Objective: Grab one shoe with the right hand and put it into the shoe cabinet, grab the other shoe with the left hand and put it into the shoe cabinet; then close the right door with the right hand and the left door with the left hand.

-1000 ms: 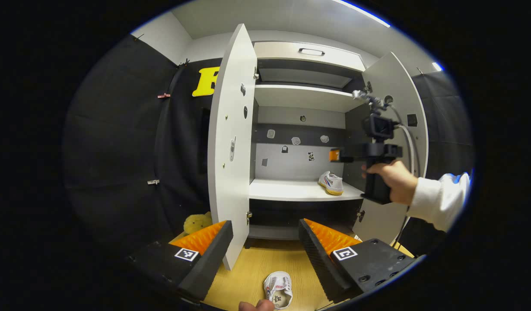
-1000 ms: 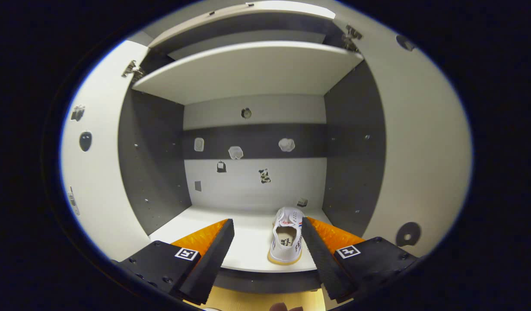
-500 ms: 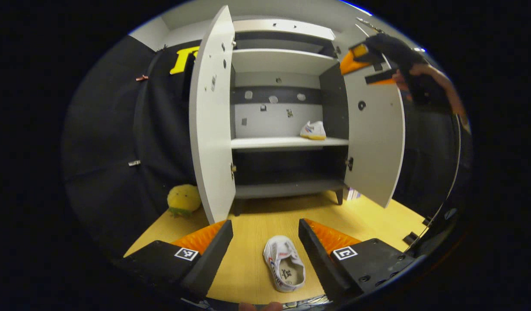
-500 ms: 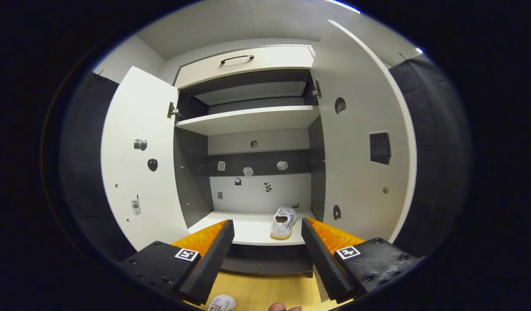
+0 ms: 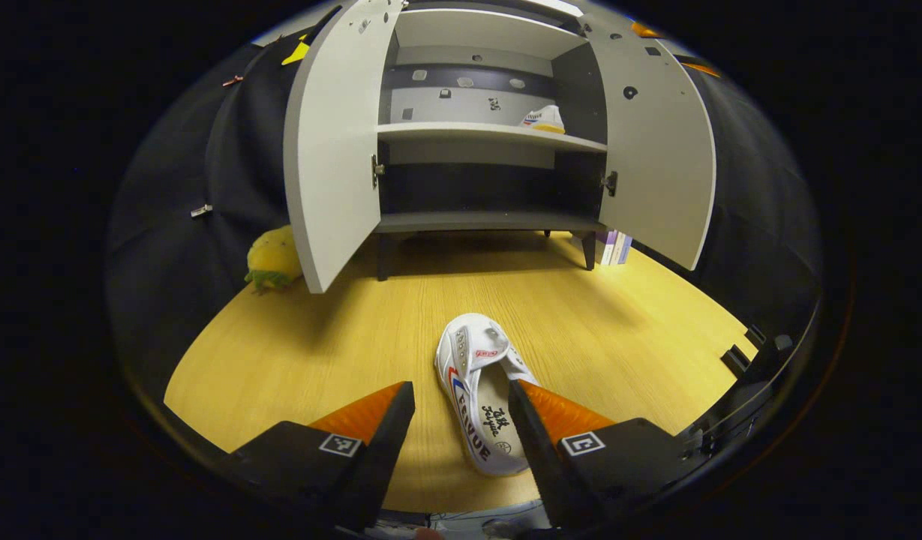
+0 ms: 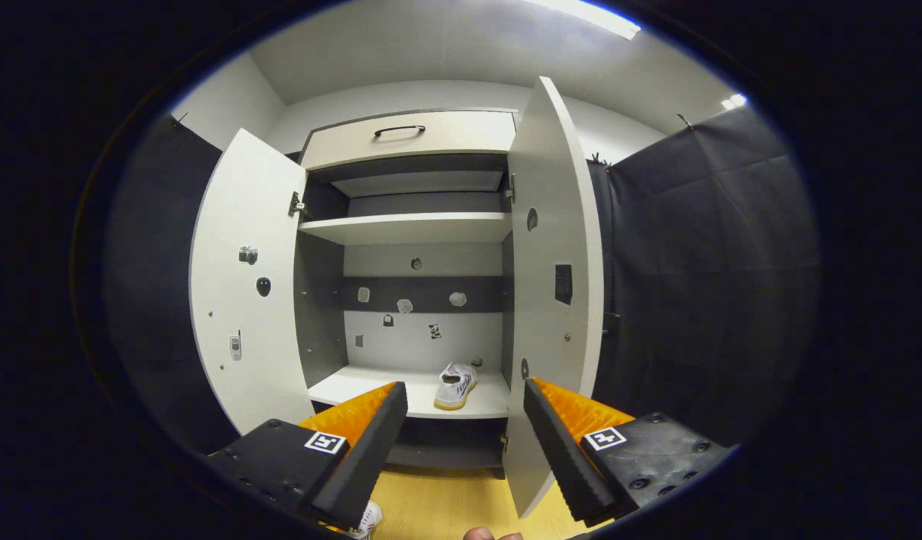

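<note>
Left gripper (image 5: 457,420): spread wide, holding nothing, lowered over the shoe on the floor (image 5: 482,390); shoe between the fingers, right finger close against its side, contact not clear.
Right gripper (image 6: 464,424): spread wide, empty, held off in front of the cabinet (image 6: 415,142), facing the edge of the right door (image 6: 552,292).
Risk, grasp: likely a slip if closed on the soft upper alone, since canvas would fold; better a hold across the sole and heel.
Risk, skew: shoe at a slant to the fingers, so one finger could push it along the wooden floor (image 5: 318,352) before the other meets it.
Risk, doors: left door (image 5: 329,142) and right door both standing open; a carried shoe swung wide could knock an edge.
Middle shelf (image 5: 461,131): one shoe (image 5: 545,118) at its right end, free room to the left.
Bottom shelf (image 5: 483,220): nothing seen on it.
Top shelf (image 6: 412,227): nothing seen on it.
Beside cabinet: yellow soft toy (image 5: 273,257) at left, books (image 5: 613,246) at right.
</note>
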Demonstrator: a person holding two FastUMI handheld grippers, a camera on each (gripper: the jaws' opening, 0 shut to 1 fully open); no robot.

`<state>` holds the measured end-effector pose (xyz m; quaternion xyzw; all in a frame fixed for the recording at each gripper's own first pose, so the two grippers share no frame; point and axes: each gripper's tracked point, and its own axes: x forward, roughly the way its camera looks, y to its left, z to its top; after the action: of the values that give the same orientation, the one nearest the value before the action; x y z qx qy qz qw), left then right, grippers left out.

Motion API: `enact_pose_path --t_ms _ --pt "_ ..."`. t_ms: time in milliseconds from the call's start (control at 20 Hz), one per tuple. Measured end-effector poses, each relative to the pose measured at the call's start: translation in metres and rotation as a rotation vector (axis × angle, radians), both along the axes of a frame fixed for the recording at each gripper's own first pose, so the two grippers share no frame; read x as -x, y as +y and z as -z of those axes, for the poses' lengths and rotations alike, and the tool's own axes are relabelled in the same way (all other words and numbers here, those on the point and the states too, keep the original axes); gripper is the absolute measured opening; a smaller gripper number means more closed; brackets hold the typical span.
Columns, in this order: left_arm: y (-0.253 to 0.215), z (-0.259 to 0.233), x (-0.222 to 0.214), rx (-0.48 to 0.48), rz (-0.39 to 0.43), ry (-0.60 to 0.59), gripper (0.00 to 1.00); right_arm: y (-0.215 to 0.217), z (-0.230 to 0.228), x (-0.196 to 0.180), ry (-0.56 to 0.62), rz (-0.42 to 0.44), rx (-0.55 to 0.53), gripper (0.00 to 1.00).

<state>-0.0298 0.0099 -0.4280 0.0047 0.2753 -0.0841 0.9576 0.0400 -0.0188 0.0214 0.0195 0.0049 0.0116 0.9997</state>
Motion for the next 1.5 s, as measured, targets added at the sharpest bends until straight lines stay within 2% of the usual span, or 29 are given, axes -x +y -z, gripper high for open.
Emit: enact_pose_path --t_ms 100,250,400,550,700,850,1000,1100,1250,1500 --pt "-0.001 0.015 -0.01 -0.021 -0.007 0.018 0.76 -0.01 0.0 0.004 0.012 0.019 -0.017 0.99" --pt "-0.005 0.031 -0.023 -0.033 -0.007 0.032 0.74 -0.026 -0.001 0.005 0.014 0.048 -0.025 0.99" --pt "-0.009 0.041 -0.042 -0.048 -0.005 0.029 0.59 -0.04 0.004 0.006 0.026 0.077 -0.015 0.99" --pt "-0.009 0.052 -0.057 -0.069 -0.013 0.029 0.51 -0.051 0.008 0.005 0.04 0.1 -0.015 0.99" --pt "-0.006 0.053 -0.069 -0.081 -0.04 0.011 0.36 -0.06 0.009 0.002 0.033 0.119 0.009 0.99" --pt "0.0 0.055 -0.075 -0.104 -0.057 0.01 0.27 -0.061 0.009 0.0 0.029 0.129 0.023 0.99" --pt "0.006 0.057 -0.078 -0.129 -0.046 0.056 0.1 -0.061 0.01 -0.003 0.029 0.125 0.017 0.99" --pt "0.006 0.054 -0.077 -0.112 -0.034 0.096 0.07 -0.06 0.01 -0.004 0.024 0.122 0.01 0.99" --pt "0.01 0.043 -0.075 -0.086 -0.066 0.136 0.07 -0.06 0.012 -0.005 0.029 0.111 -0.009 0.99" --pt "0.005 -0.016 -0.071 -0.023 -0.114 0.077 0.07 -0.062 0.011 -0.005 0.022 0.087 -0.045 0.99"
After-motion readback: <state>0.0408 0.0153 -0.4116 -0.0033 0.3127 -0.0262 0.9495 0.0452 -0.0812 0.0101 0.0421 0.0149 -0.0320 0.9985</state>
